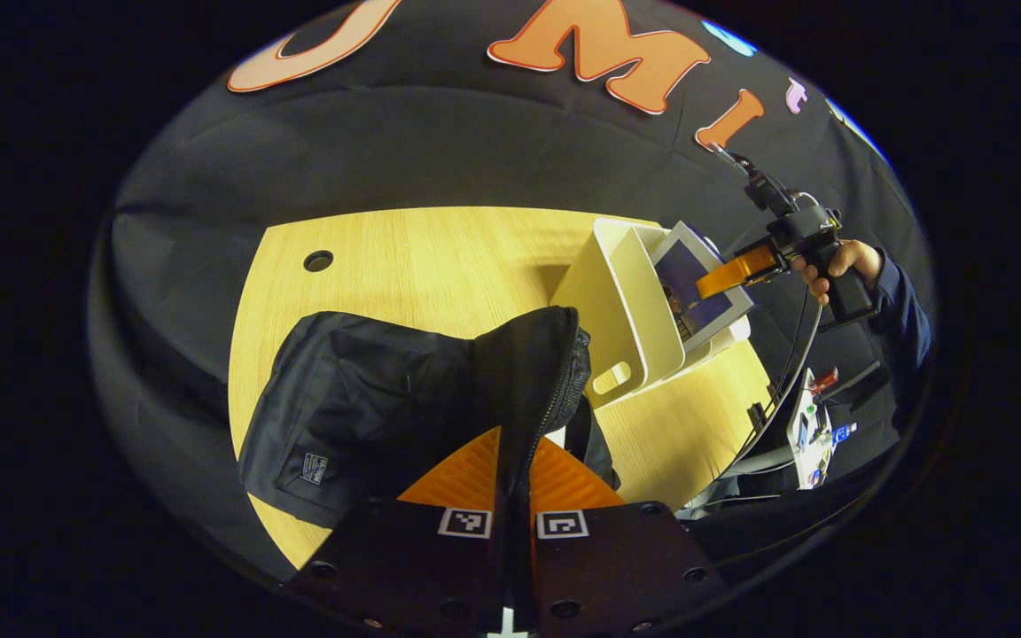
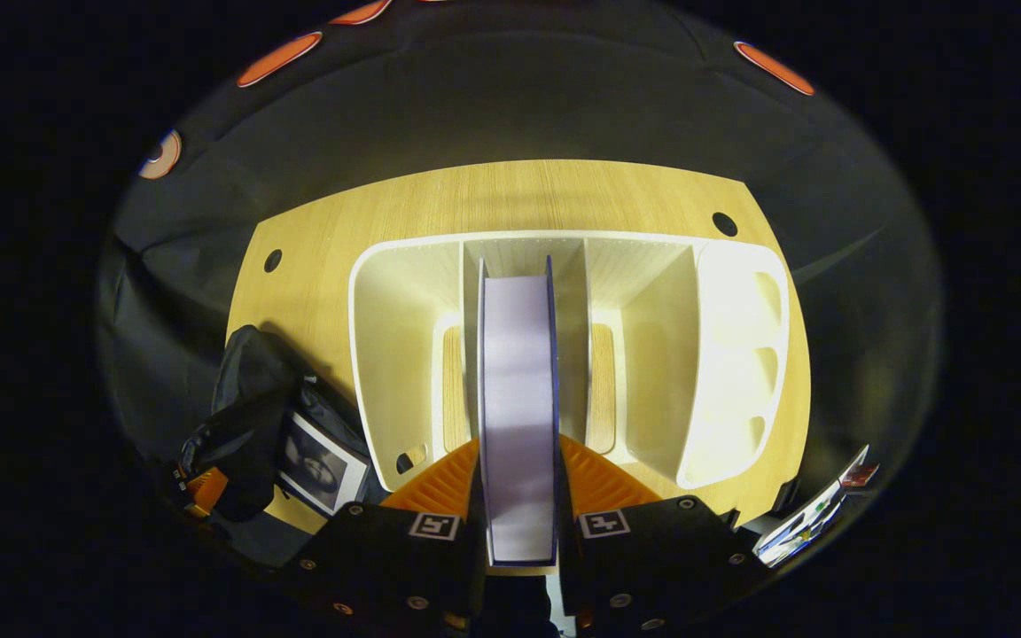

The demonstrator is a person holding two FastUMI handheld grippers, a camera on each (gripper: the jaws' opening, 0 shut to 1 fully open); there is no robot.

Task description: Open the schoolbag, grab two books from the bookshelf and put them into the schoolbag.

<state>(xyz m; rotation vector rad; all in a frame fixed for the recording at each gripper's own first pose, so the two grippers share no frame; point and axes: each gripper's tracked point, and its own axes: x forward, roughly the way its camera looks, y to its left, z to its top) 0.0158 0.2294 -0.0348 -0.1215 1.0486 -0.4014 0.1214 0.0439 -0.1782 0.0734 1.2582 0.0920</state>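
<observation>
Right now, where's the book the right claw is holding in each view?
Left gripper view: book at upper right, partly inside the white bookshelf, with the right claw on it.
Right gripper view: book dead centre, edge-on, between the claw's fingers, over the middle compartment.
Shared landmark: the white bookshelf on the wooden table.

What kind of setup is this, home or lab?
Likely a staged recording booth, not a home: black cloth wall behind a wooden table, with a white bookshelf, a black schoolbag and loose cables at the table's edge.
</observation>
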